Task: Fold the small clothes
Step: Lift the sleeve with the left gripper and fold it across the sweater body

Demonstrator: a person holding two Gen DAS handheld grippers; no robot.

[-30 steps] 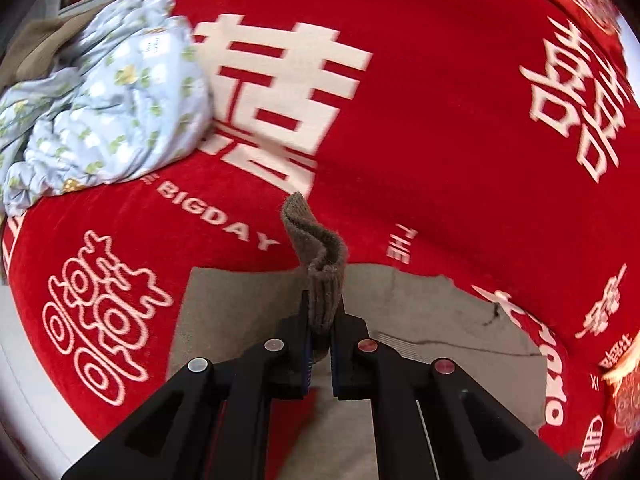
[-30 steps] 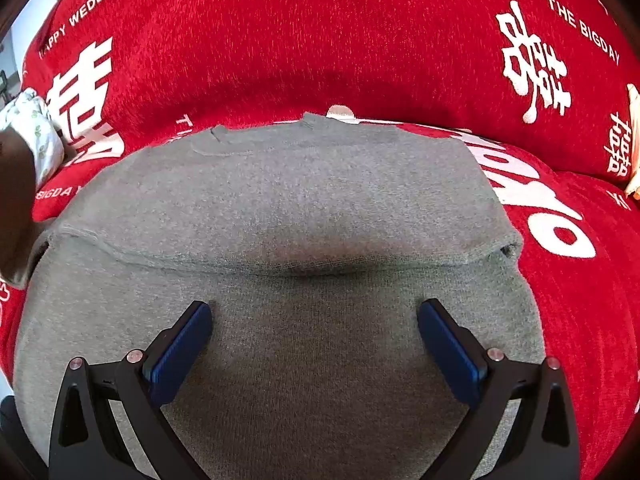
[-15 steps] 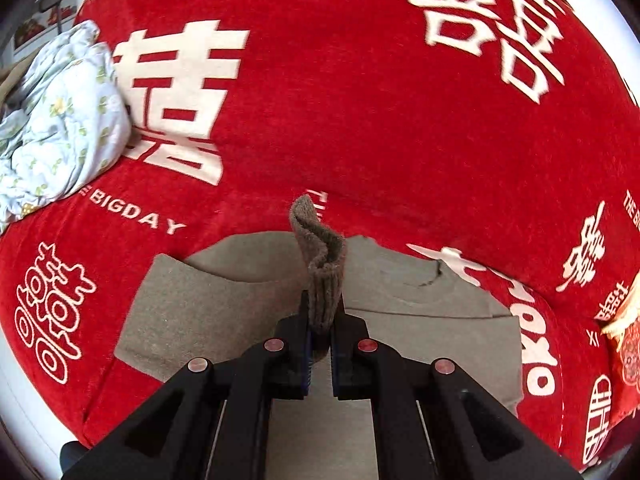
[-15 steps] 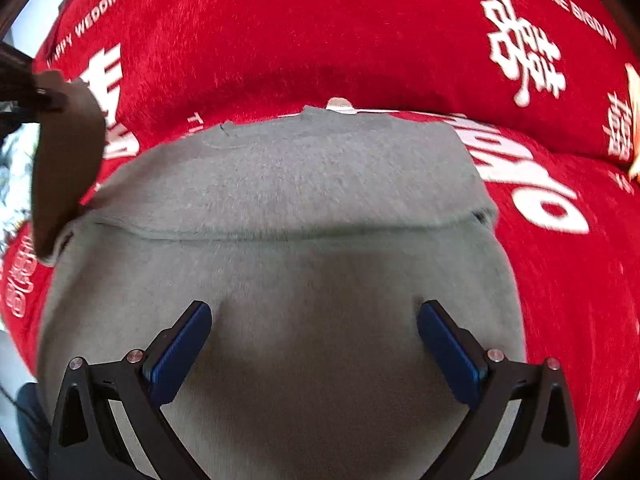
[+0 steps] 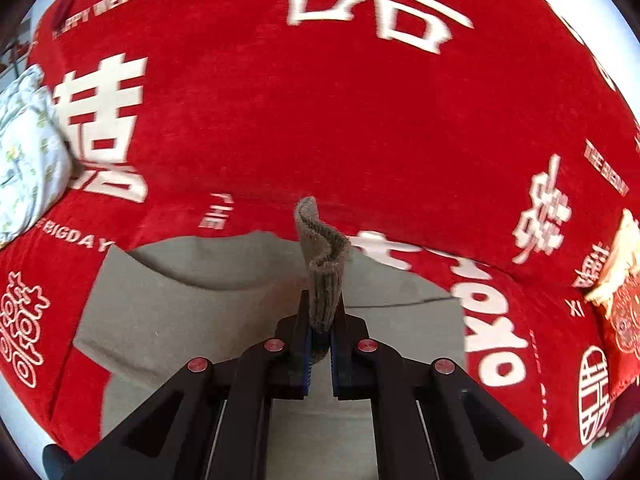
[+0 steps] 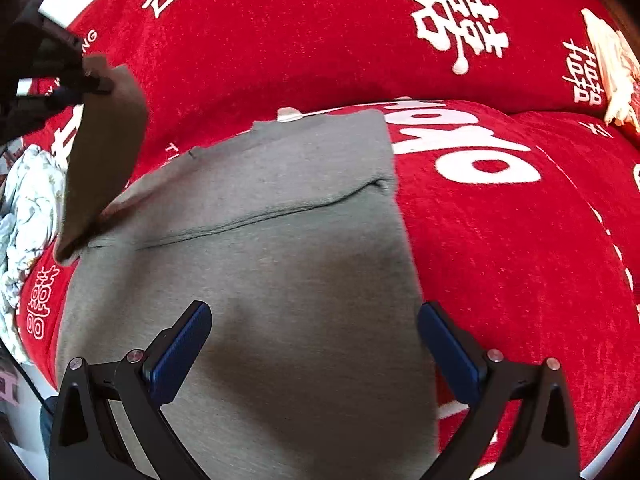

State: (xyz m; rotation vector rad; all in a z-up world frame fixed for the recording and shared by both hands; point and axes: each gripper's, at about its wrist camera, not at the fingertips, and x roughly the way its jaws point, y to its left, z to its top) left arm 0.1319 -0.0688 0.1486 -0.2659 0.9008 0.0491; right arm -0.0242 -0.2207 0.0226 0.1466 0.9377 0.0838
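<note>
- While the fold is only partly made, the red blanket (image 6: pixel 500 220) with its white lettering is spreading under everything, filling both views.
- The grey garment (image 6: pixel 280 280) is lying flat on that blanket, one fold line already running across its middle, so a first fold looks done.
- Its left sleeve (image 6: pixel 100 152) is hanging lifted off the cloth, well clear of the garment's body; judging by this, the sleeve is being brought inward and is not yet laid down.
- A crumpled floral cloth (image 5: pixel 24 152) is sitting at the left edge, apart from the garment and apparently waiting its turn.
- The right gripper (image 6: pixel 314 344) is hovering over the garment's lower half with its fingers spread wide, gripping nothing.
- The left gripper (image 5: pixel 320 336) is pinching the ribbed cuff (image 5: pixel 322 264) of the sleeve, fingers nearly together on the knit, the cuff sticking up above them.
- What is remaining, as far as can be judged: laying this sleeve across, then the further folds, then the floral cloth.
</note>
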